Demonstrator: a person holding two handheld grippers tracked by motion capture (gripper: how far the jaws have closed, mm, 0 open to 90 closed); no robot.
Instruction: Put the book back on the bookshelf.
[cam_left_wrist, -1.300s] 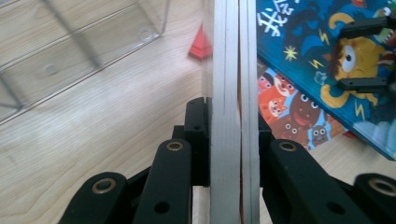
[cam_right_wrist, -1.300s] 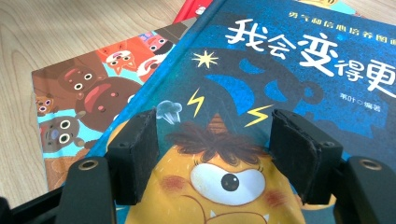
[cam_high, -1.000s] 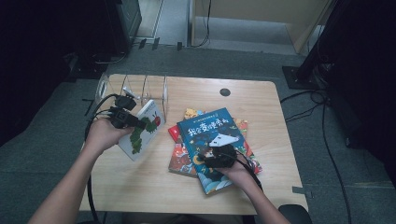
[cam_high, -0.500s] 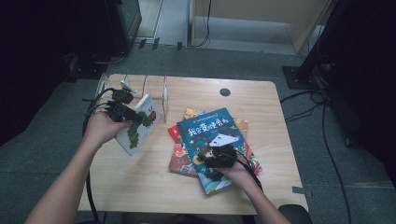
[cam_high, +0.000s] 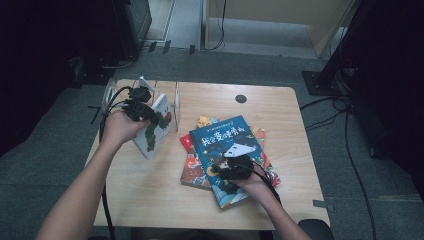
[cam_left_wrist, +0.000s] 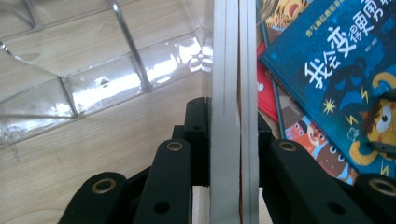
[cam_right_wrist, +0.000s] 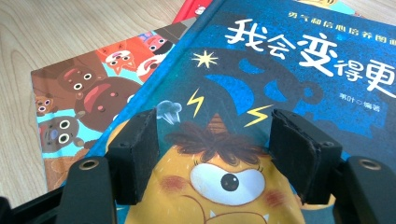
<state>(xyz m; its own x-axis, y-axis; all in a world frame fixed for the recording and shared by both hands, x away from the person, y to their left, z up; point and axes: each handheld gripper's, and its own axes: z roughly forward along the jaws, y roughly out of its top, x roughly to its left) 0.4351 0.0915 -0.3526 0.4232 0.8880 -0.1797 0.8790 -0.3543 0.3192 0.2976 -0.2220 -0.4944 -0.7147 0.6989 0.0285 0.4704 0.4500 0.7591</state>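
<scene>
Two grippers: my left gripper clamped the white picture book; right gripper jaws apart over the blue book.

Clear rack dividers stand ahead; bare table lies beside the book stack.

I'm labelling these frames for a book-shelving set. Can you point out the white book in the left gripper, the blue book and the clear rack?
white book (cam_left_wrist: 232, 93), left gripper view, on its page edge.
blue book (cam_high: 225, 140), high view, on its cover title.
clear rack (cam_left_wrist: 116, 79), left gripper view, on its see-through wall.
</scene>
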